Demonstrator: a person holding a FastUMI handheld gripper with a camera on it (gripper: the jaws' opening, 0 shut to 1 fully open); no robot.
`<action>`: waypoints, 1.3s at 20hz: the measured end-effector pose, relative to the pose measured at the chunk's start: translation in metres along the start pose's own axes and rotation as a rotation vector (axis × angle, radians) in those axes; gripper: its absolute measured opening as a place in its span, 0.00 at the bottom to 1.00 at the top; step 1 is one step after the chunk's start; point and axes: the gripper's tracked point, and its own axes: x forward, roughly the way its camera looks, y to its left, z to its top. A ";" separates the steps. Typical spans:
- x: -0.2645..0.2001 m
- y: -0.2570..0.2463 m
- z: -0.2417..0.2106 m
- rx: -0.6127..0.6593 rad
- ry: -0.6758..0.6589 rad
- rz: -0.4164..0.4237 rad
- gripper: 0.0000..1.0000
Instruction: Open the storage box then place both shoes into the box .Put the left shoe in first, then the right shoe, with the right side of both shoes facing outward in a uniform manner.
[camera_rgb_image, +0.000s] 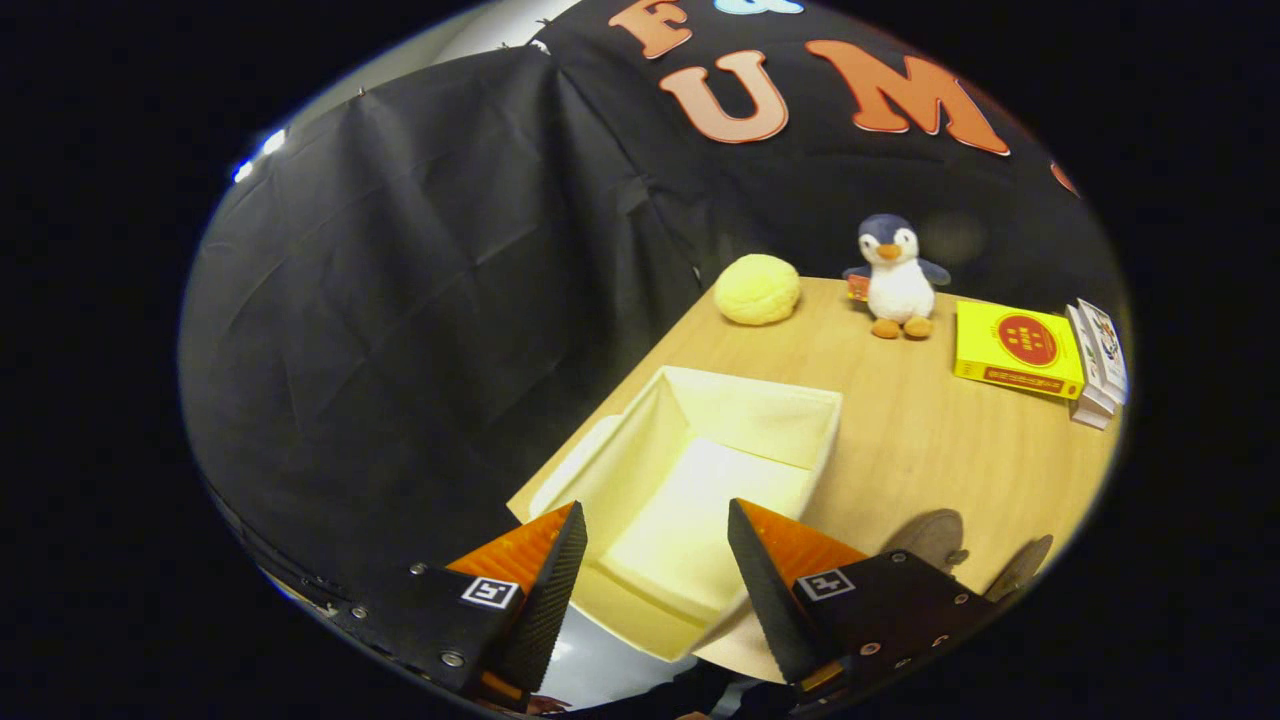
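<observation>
Wooden tabletop carries the open storage box, long axis running away from the hand-held gripper, which hovers above it, fingers spread wide, empty.

My spread fingers over a cream storage box, tan wooden table, pale yellow ball, navy-and-white penguin, yellow book with red disc.
</observation>
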 end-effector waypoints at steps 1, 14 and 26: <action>-0.004 -0.019 -0.009 -0.003 -0.004 -0.037 0.86; -0.037 -0.197 -0.141 0.043 0.124 -0.403 0.82; 0.017 -0.247 -0.153 0.020 0.118 -0.508 0.35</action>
